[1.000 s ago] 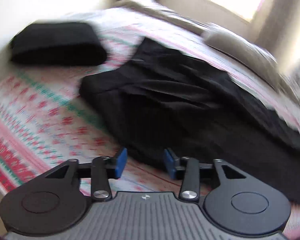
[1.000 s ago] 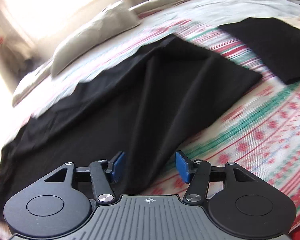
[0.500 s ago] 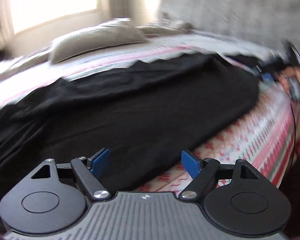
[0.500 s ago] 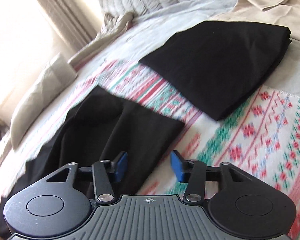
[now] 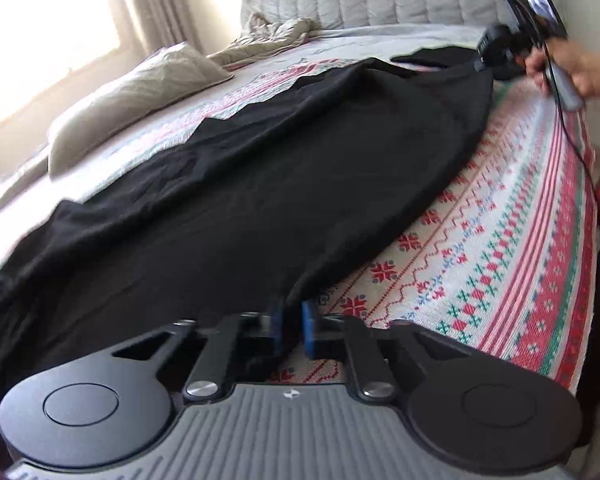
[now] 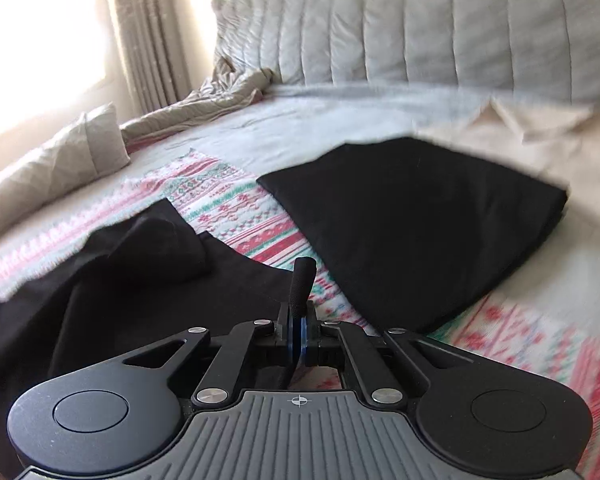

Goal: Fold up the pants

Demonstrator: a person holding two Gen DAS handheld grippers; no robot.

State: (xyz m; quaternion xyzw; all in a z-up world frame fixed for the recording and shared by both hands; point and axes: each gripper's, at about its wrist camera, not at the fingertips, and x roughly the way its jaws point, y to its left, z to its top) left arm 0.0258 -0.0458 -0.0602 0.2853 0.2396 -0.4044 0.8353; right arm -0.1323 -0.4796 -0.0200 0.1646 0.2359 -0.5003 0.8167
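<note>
My left tongs [image 5: 291,330] and right tongs [image 6: 298,334] both pinch edges of the black pants [image 5: 260,200] spread across the bed [image 5: 500,240]; thin grips may slip when lifted, bunching the fold.

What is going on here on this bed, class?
A person is folding black pants spread lengthwise on a patterned blanket. The left gripper has its jaws shut on the near edge of the fabric. The right gripper, held in a hand at the far end, is shut on what looks like a belt loop of the pants. Another black garment already lies folded on the bed. No fold has been made in these pants yet.
</note>
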